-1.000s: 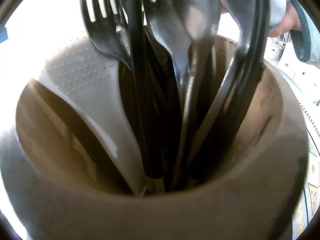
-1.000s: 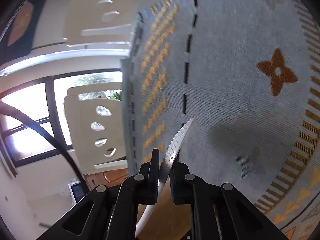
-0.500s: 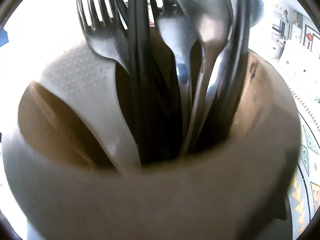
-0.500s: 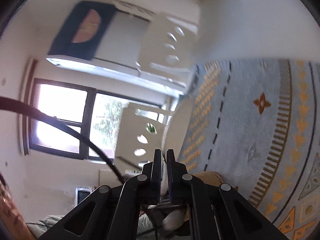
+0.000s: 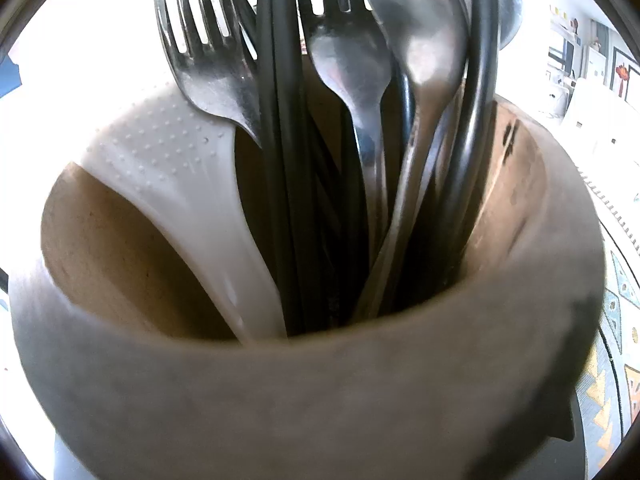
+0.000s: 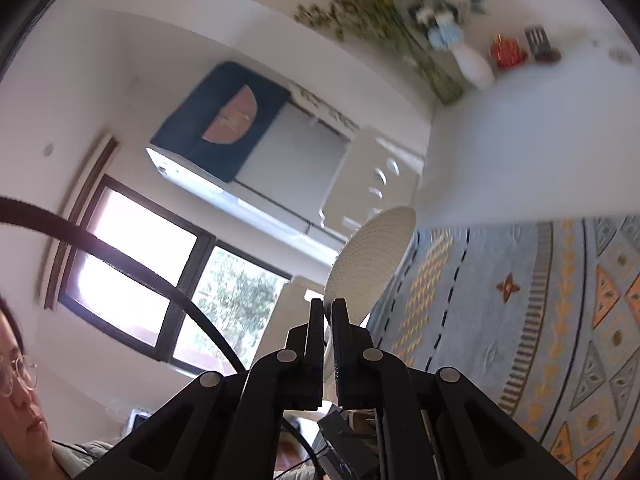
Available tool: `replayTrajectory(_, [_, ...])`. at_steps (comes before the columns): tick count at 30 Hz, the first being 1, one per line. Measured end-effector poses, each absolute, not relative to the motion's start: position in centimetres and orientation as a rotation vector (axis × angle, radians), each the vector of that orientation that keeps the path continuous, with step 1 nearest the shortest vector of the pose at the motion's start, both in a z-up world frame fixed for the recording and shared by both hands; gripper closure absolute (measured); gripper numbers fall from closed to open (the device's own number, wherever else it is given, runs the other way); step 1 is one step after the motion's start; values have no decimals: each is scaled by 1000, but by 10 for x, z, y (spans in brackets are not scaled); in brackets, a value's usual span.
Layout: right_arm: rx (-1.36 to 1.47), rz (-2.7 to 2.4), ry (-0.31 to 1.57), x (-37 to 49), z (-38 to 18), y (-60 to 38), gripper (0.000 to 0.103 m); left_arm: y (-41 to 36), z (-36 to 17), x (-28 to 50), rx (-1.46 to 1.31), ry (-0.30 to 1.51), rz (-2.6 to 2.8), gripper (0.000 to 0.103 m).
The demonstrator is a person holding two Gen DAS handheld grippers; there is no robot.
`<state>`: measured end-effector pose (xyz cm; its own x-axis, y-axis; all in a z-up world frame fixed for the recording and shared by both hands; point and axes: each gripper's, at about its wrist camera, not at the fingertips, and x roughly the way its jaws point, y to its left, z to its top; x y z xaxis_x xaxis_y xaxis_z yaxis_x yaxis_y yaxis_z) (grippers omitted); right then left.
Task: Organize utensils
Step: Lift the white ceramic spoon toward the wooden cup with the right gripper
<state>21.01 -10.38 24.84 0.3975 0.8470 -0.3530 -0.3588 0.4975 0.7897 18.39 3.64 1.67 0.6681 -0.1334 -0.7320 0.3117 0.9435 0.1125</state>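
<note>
In the left wrist view a wooden utensil holder (image 5: 320,380) fills the frame at very close range. It holds forks (image 5: 208,60), spoons (image 5: 420,32), black handles (image 5: 280,120) and a white dimpled rice paddle (image 5: 172,168) leaning left. My left gripper's fingers do not show. In the right wrist view my right gripper (image 6: 328,308) is shut on the neck of another white rice paddle (image 6: 372,264). Its dimpled head sticks out past the fingertips, in the air above a patterned blue mat (image 6: 540,320).
The mat lies on a white table (image 6: 520,140) with a vase of flowers (image 6: 472,64) and small red and dark items at its far end. White chairs (image 6: 368,176), a window (image 6: 160,272) and a person (image 6: 16,380) at the lower left are in view.
The right view has swung up from the mat to the wall and window, with the paddle still in the jaws and now showing its face. A hand near the holder has gone; the spoons shifted.
</note>
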Motion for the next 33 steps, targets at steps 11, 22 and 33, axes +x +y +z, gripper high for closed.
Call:
replayTrajectory(11, [419, 634, 664, 129, 308, -83, 99, 33, 18, 178, 240, 803, -256, 0])
replayTrajectory(22, [243, 553, 625, 101, 304, -29, 99, 27, 19, 174, 240, 801, -261, 2])
replayTrajectory(33, [492, 461, 1143, 154, 140, -112, 50, 33, 19, 177, 230, 814, -271, 2])
